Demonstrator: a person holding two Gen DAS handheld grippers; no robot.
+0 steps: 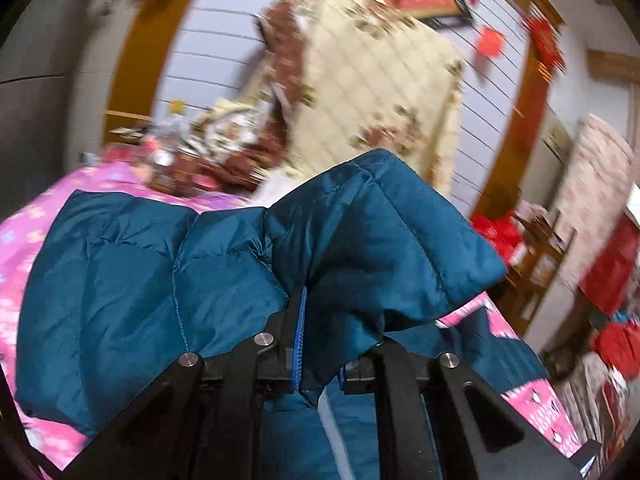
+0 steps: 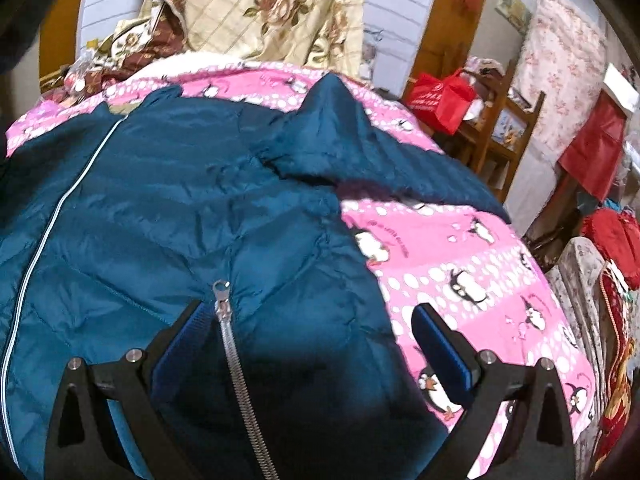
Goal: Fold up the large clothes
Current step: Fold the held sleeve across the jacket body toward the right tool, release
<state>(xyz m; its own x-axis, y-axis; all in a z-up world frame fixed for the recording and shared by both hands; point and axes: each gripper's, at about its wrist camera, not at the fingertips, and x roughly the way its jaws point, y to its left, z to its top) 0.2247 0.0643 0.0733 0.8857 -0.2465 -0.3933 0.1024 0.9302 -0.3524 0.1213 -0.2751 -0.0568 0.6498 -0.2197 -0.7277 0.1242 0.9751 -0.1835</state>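
Observation:
A teal quilted puffer jacket [image 2: 180, 216] lies spread on a pink penguin-print bedspread [image 2: 472, 264]. Its silver zipper [image 2: 236, 360] runs toward me between my right gripper's fingers. My right gripper [image 2: 316, 320] is open just above the jacket's lower edge, holding nothing. In the left wrist view my left gripper [image 1: 320, 336] is shut on a fold of the jacket [image 1: 360, 240] and holds it lifted off the bed; the cloth drapes over the fingers and hides the right fingertip. One sleeve [image 2: 360, 148] lies out to the right on the bedspread.
A cream floral quilt [image 2: 272, 4] is piled at the head of the bed against a white slatted wall. A wooden shelf [image 2: 504, 128] with a red bag [image 2: 440, 100] stands right of the bed. Red items and floral bedding [image 2: 560, 56] crowd the far right.

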